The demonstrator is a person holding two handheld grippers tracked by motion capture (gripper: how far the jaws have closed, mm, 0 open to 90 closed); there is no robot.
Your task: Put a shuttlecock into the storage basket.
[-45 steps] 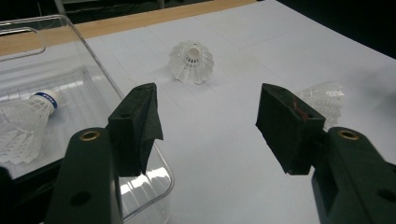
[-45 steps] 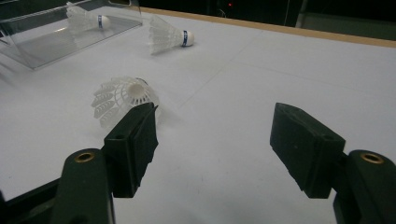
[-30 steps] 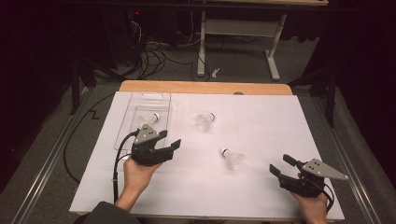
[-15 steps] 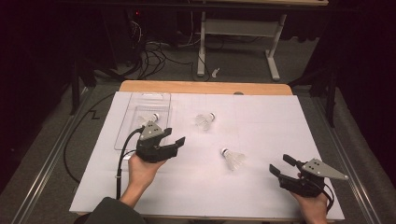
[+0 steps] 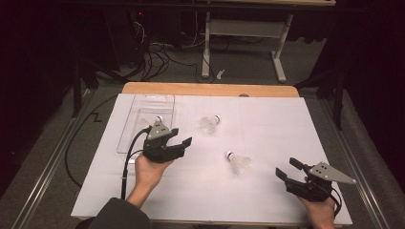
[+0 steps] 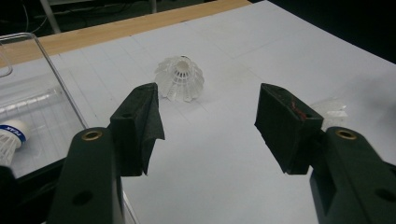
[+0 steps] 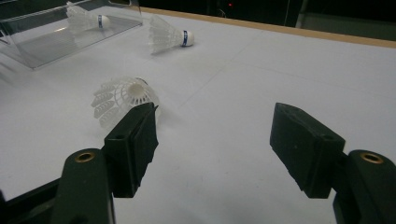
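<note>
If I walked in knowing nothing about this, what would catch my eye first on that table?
Probably the white shuttlecocks on the pale sheet: one near the middle, one nearer the right, and a third inside the clear plastic tray at the left. Next, the two black hand-held grippers, the left gripper beside the tray and the right gripper at the near right corner, both with jaws wide open.

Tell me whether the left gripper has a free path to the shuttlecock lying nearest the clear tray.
Probably yes: the left gripper is open and aimed at that shuttlecock, with bare white table between them.
</note>
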